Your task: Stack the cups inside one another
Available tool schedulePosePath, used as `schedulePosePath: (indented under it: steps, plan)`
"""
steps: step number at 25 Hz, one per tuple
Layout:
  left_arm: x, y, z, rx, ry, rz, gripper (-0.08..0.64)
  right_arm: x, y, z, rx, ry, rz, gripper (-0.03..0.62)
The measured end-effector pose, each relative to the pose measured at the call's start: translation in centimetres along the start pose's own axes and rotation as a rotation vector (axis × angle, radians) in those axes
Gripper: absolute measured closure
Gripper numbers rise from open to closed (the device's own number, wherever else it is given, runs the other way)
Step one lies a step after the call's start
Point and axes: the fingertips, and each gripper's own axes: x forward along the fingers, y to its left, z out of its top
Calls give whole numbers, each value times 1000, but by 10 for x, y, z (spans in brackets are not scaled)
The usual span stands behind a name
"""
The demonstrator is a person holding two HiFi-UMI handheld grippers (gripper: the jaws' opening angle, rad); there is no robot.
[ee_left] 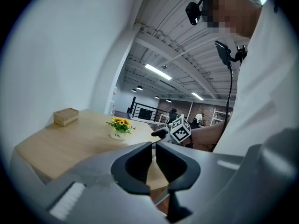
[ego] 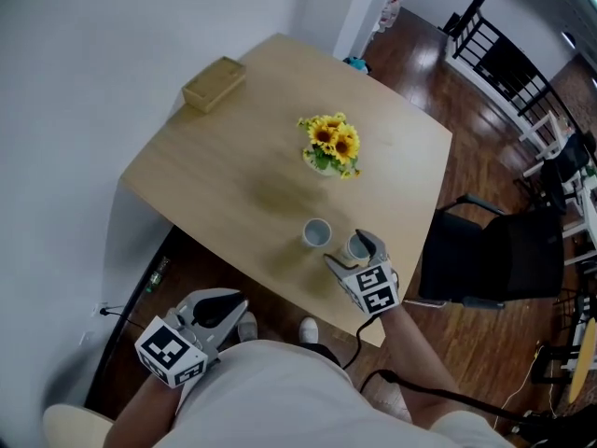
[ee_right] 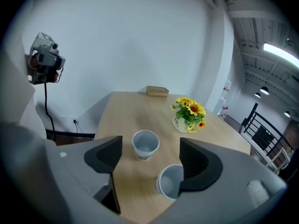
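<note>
Two cups, the farther cup (ee_right: 145, 144) and the nearer cup (ee_right: 170, 181), stand by the table's (ee_right: 126, 111) near edge. They look light, thin-walled and crushable, so pinch one gently at the rim. The right hand-held gripper (ee_right: 150, 157) is spread and empty; the left hand-held gripper (ee_left: 153, 160) is nearly pressed together, empty.

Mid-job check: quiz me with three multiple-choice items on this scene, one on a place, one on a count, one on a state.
1. The sunflower pot stands: A) beyond the cups, mid-table; B) at the near edge; C) at a far corner.
2. Cups on the table: A) one; B) two; C) four.
3. The right gripper has its jaws: A) shut on a cup; B) shut empty; C) open.
1A, it sits past both cups; 2B, two stand apart; 3C, the jaws stand wide with nothing clamped.
</note>
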Motion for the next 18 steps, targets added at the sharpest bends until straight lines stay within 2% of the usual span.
schedulePosePath:
  steps: [4,9,13,15,16,18]
  plan:
    - [-21,11,-6,-11,-7,22,494,44,9,2,-90,86,41,191]
    - [-52,27,-16,-45,-7,84,492,95,18,-18,-238,245,110,170]
    - [-72,36,-23,-64,-4,116,492,115,22,-33,-294,380,127,170]
    - [-78,38,-25,-71,-5,123,492,116,25,-32,-302,391,124,174]
    - [-79,38,-25,-73,-6,123,492,115,26,-29,-311,381,117,219]
    - [-79,38,-24,-70,-7,115,492,110,28,-21,-325,349,103,225]
